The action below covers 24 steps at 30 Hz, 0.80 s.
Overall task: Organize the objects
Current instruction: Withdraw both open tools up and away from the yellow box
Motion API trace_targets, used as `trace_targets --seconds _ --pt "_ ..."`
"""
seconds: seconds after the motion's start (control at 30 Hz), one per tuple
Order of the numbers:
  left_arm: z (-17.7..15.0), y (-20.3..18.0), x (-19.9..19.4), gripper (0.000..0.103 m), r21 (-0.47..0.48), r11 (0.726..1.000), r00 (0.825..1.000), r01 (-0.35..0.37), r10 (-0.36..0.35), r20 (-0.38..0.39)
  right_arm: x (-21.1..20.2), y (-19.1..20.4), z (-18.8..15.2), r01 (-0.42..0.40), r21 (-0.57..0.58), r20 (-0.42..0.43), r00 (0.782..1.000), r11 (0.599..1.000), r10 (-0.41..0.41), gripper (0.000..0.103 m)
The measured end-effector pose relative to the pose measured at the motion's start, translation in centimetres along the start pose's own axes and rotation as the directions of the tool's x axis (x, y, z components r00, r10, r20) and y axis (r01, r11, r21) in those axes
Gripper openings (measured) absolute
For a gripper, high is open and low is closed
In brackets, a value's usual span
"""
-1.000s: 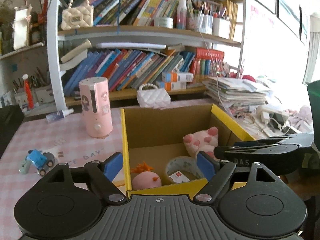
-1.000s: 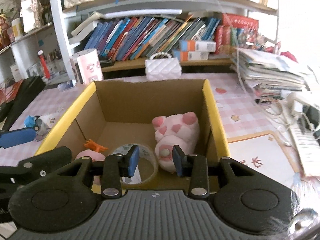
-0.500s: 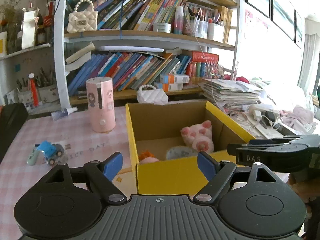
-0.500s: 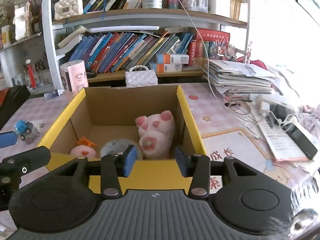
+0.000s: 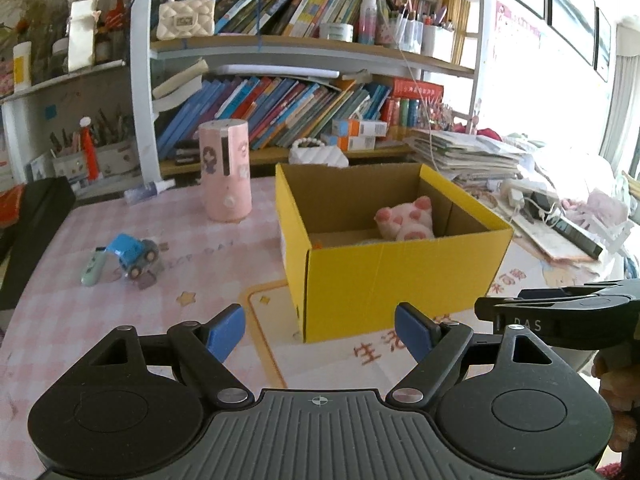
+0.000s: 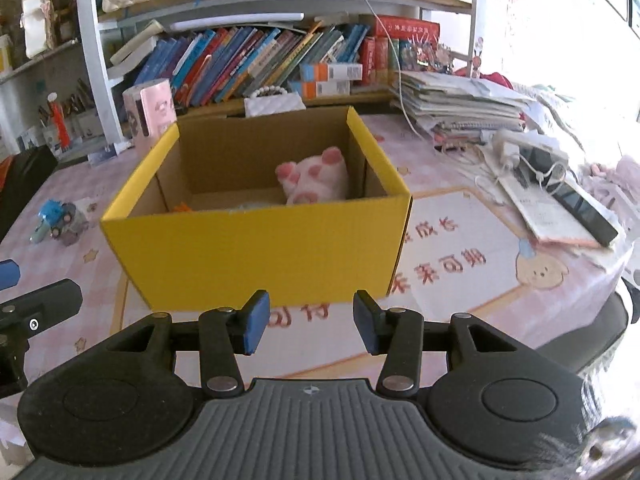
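Note:
A yellow cardboard box (image 5: 396,272) (image 6: 256,248) stands open-topped on the pink checked table. Inside it lies a pink-spotted pig plush (image 5: 406,222) (image 6: 316,178); an orange tuft shows at the inner left corner, and the rest of the contents is hidden by the front wall. A blue toy car (image 5: 132,252) (image 6: 56,216) and a mint-green tube (image 5: 91,268) lie left of the box. My left gripper (image 5: 320,332) is wide open and empty, short of the box's near left corner. My right gripper (image 6: 311,326) is narrowly open and empty in front of the box.
A pink cylinder (image 5: 226,176) and a white quilted purse (image 5: 318,156) stand behind the box, before the bookshelf. Stacked papers (image 6: 460,108), cables and a black device (image 6: 580,204) crowd the right side. A black case (image 5: 36,232) lies at the left edge.
Both grippers have drawn back from over the box to in front of it, so the tape roll and orange toy inside are now mostly hidden. The right jaws have widened a little.

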<state>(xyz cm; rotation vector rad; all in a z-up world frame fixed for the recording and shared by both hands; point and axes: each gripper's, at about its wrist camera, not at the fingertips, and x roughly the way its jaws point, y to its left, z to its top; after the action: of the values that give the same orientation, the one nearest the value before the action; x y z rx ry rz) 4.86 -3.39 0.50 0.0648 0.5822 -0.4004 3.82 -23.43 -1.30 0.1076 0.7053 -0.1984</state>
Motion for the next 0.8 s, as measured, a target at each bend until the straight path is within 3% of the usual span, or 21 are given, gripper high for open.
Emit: trace_targets --seconds 0.3,0.8 --pt "-1.7 0.7 -1.3 0.084 0.010 1.000 0.999 -0.011 0.011 -0.052 -1.3 1.6 -2.4 -0.022 -0.018 -0.047 0.999 1.000 0.021 0.049" --pt "-3.5 2.1 -3.4 0.084 0.007 1.000 0.997 -0.027 0.027 -0.077 -2.7 4.0 -4.5 -0.047 -0.031 -0.080 0.996 0.998 0.045 0.053"
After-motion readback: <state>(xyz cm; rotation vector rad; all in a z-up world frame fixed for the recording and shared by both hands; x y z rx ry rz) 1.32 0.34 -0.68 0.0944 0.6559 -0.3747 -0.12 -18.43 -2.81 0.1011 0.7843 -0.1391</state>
